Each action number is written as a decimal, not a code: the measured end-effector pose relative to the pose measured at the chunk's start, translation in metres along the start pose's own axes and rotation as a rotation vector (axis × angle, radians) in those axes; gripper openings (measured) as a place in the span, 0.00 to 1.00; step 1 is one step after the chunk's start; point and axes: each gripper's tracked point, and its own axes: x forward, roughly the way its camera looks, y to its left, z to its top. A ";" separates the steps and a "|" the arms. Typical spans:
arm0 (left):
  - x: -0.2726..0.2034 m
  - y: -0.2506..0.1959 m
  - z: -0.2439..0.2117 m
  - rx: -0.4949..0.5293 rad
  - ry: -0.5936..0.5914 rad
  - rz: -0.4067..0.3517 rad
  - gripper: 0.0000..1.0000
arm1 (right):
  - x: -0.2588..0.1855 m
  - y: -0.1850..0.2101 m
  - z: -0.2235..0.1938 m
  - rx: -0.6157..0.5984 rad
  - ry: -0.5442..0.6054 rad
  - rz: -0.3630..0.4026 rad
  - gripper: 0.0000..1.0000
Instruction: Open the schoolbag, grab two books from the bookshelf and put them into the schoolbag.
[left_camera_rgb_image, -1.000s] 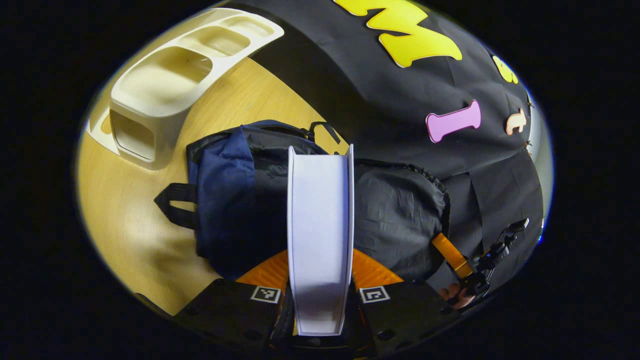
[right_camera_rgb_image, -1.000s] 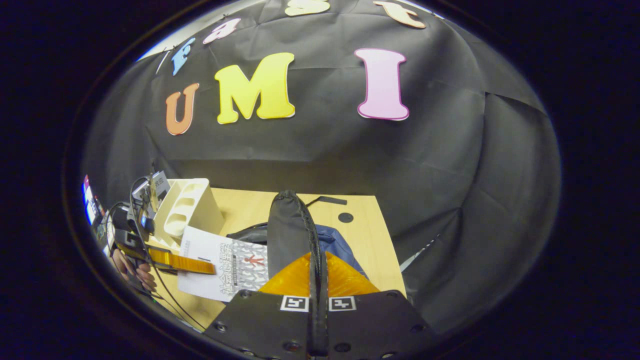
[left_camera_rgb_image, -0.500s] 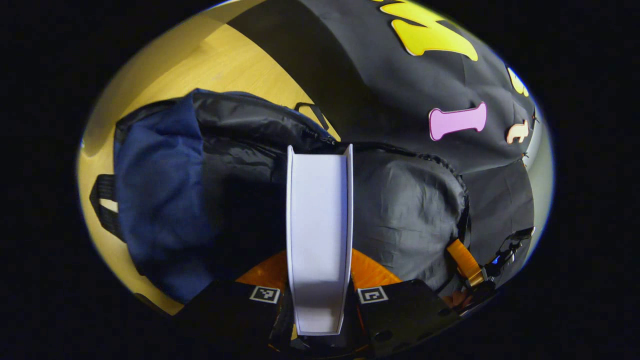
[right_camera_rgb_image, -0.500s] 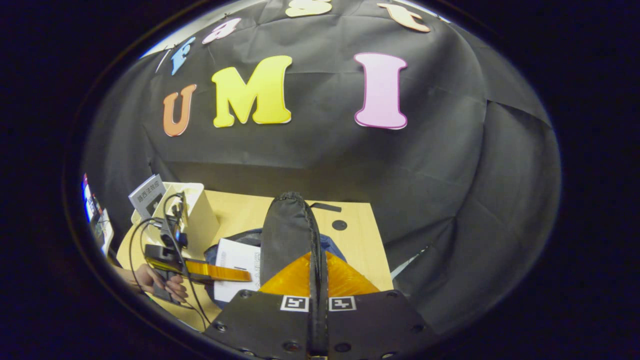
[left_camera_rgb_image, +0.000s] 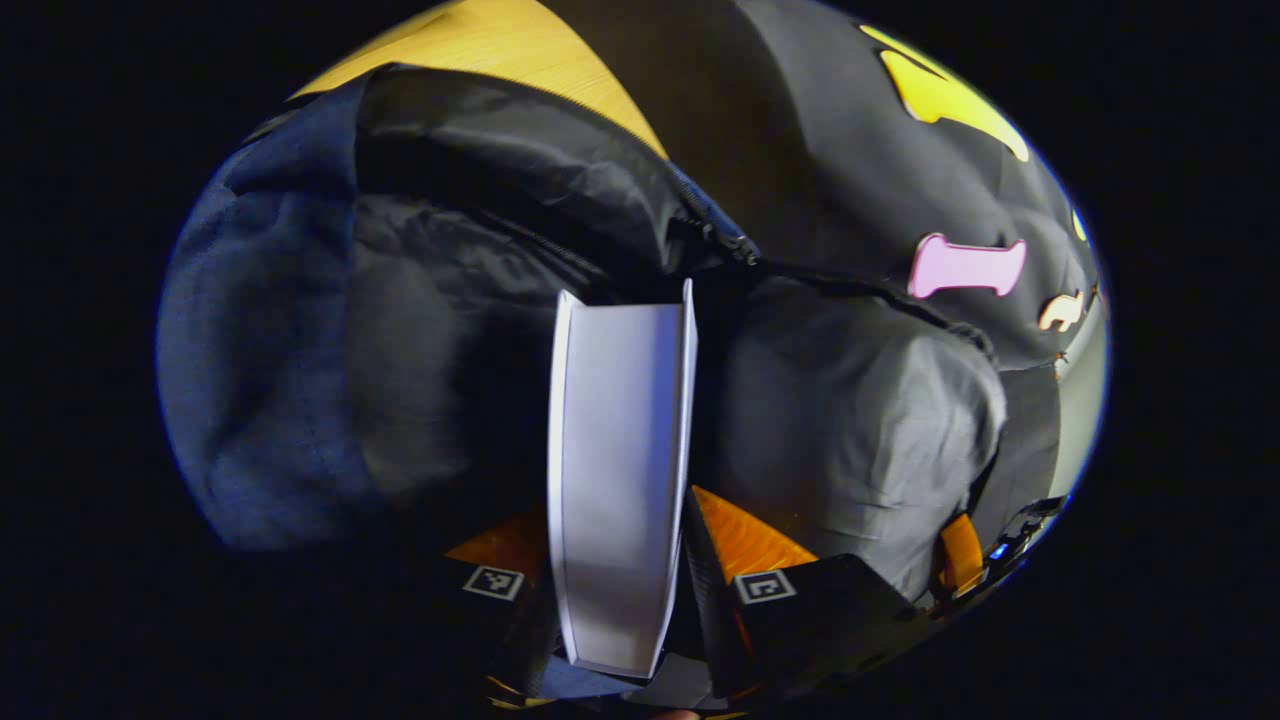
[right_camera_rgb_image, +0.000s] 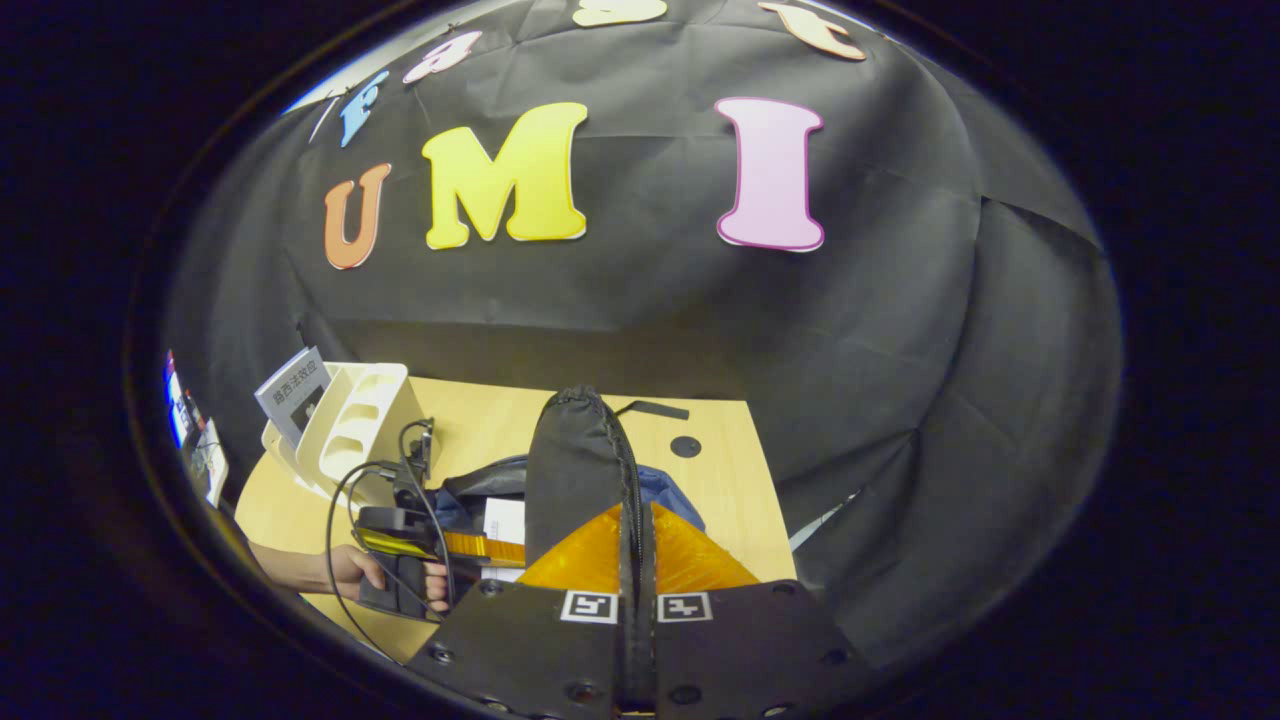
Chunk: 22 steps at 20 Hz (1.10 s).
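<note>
My left gripper (left_camera_rgb_image: 620, 525) is shut on a book (left_camera_rgb_image: 620, 440), held edge-on with its white page block toward the camera. The book's far end is dipping into the open mouth of the navy and black schoolbag (left_camera_rgb_image: 300, 330). My right gripper (right_camera_rgb_image: 636, 525) is shut on the bag's black flap (right_camera_rgb_image: 575, 470) and holds it upright. In the right gripper view a hand holds the left gripper (right_camera_rgb_image: 485, 547) low at the left, and the book (right_camera_rgb_image: 503, 520) is partly sunk into the schoolbag (right_camera_rgb_image: 660, 485). The right gripper (left_camera_rgb_image: 960, 565) shows at the far right of the left gripper view.
A white bookshelf (right_camera_rgb_image: 350, 430) stands at the left end of the wooden table (right_camera_rgb_image: 730, 500), with another book (right_camera_rgb_image: 295, 395) leaning in it. The booth's black cloth wall hangs right behind the table. The table's right edge lies close to the bag.
My left gripper has carried the book forward and down into the bag's opening; the bookshelf has left its view. The right gripper has stayed put, still holding the flap up.
</note>
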 end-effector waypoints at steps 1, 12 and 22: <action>0.001 0.007 -0.001 0.010 0.010 0.045 0.72 | 0.001 0.001 -0.001 0.001 0.004 0.001 0.00; -0.099 0.002 -0.031 0.226 0.112 0.538 0.96 | 0.003 0.018 -0.007 -0.008 0.017 0.014 0.00; -0.307 -0.050 0.031 0.707 -0.287 0.849 0.97 | -0.005 0.029 -0.014 0.012 -0.008 0.018 0.00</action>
